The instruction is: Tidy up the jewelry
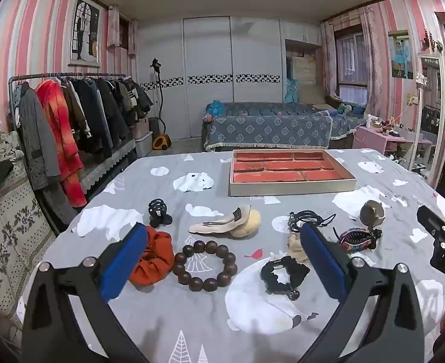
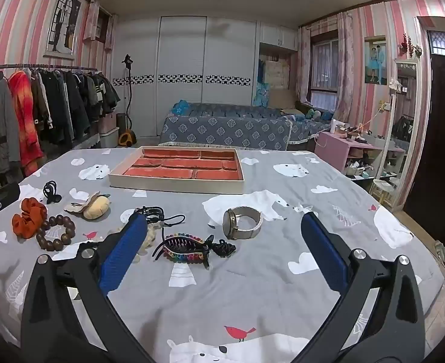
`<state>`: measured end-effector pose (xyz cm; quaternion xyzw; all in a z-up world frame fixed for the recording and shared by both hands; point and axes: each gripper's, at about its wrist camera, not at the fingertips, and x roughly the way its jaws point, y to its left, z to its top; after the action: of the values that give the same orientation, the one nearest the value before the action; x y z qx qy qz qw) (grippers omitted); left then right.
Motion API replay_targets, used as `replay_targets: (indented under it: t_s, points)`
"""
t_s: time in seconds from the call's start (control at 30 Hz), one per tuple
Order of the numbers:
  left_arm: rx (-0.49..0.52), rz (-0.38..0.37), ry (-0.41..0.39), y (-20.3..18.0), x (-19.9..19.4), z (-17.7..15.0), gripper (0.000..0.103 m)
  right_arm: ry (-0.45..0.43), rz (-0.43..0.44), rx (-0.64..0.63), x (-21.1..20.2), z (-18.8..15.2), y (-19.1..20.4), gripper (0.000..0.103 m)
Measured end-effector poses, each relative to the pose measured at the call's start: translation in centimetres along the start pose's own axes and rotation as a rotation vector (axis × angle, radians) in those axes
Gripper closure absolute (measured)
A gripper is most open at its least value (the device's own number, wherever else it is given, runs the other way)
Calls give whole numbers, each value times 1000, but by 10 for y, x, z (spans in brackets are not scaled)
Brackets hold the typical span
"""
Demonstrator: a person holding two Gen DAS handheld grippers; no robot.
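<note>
A cream tray with red compartments lies far back on the grey bear-print bedspread. In front of it lie a wooden bead bracelet, an orange scrunchie, a black claw clip, a beige hair clip with a yellow pad, a black scrunchie, black cords, a colourful claw clip and a wristwatch. My left gripper hovers open above the bracelet. My right gripper hovers open, nothing between its blue pads.
A loaded clothes rack stands left of the bed. A blue-covered sofa and white wardrobe are behind. A pink cabinet and a mirror stand on the right. The right gripper's body shows at the left view's edge.
</note>
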<state>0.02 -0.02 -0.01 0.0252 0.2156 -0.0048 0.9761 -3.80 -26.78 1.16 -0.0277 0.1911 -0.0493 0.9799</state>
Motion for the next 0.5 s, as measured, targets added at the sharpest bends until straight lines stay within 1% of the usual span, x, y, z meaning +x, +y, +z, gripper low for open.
replay_targets:
  t_s: [0.5]
  points:
    - [-9,13,-8,7,-1,3,4,-5,-6,-13,1,0,-1,4]
